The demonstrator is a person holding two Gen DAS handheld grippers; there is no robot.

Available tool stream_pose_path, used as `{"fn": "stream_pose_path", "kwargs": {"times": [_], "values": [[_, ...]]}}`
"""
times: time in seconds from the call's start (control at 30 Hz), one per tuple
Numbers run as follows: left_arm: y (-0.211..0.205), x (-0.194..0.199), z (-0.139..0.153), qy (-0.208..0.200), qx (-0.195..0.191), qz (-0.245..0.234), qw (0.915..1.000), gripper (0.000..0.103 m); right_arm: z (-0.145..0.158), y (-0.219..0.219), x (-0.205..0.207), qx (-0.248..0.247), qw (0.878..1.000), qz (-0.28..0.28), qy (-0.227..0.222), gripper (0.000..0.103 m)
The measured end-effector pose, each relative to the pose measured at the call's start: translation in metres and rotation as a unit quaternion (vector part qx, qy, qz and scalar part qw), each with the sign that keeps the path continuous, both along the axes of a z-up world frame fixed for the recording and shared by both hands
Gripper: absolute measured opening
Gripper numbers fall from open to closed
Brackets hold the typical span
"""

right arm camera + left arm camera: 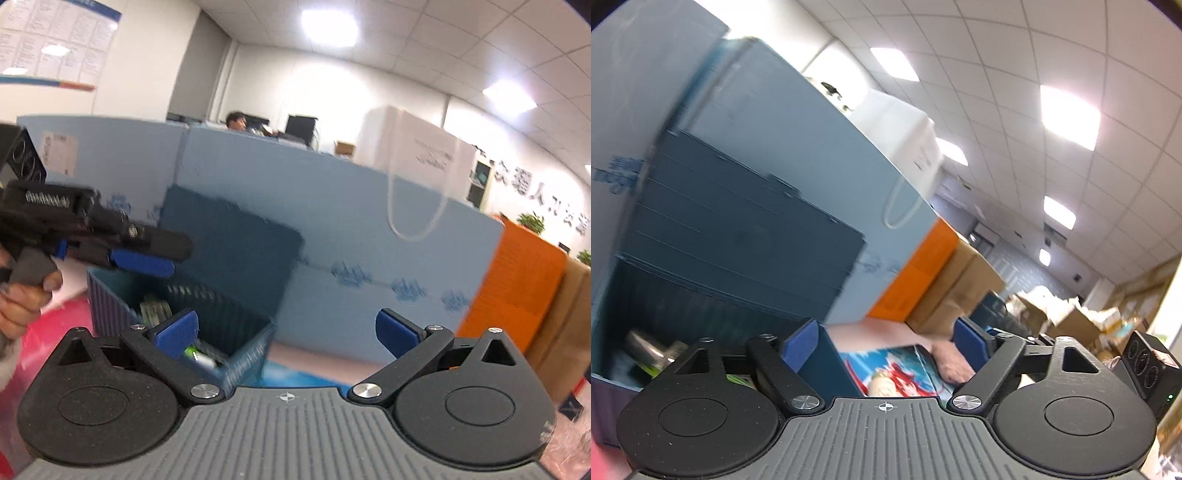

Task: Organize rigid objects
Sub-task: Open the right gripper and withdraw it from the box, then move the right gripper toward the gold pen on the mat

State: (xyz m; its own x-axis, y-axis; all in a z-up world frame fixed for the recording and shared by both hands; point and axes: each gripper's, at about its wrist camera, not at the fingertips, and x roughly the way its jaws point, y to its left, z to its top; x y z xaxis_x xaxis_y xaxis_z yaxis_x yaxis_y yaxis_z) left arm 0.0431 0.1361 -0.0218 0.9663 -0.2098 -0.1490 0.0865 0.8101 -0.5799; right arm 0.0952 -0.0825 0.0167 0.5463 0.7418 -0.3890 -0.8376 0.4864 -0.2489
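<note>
Left wrist view, then right wrist view: both grippers stand wide apart and empty by a dark blue ribbed plastic storage box.

Left wrist view: the left gripper [886, 341] has its blue pads spread with nothing between them; ahead and to its left the dark blue ribbed plastic storage box [713, 306] stands with its lid raised against a pale blue foam partition [798, 122], and a blurred silvery object [646, 345] lies inside. Below the pads lies a colourful printed flat item [897, 373]. Right wrist view: the right gripper [288, 330] is likewise spread and holds nothing; the box [110, 306] sits ahead-left, green and pale objects [201, 354] inside. The left gripper [144, 262], in a person's hand [22, 306], hangs above the box's left edge.
</note>
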Motion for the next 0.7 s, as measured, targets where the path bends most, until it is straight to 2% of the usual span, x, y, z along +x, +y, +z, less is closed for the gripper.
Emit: {"fn": "stream_pose_path", "kwargs": {"times": [0.2, 0.43, 0.7], "values": [[-0.023, 0.010, -0.004, 0.007, 0.012, -0.043, 0.9990, 0.094, -0.021, -0.031, 0.001, -0.012, 0.999, -0.045, 0.013, 0.103], [-0.056, 0.021, -0.009, 0.023, 0.027, -0.103, 0.9941, 0.100, -0.049, -0.063, 0.007, -0.026, 0.995, -0.092, 0.042, 0.103], [-0.086, 0.035, -0.024, 0.050, 0.050, -0.154, 0.9856, 0.102, -0.087, -0.086, 0.028, -0.044, 0.987, -0.093, 0.123, 0.103]]}}
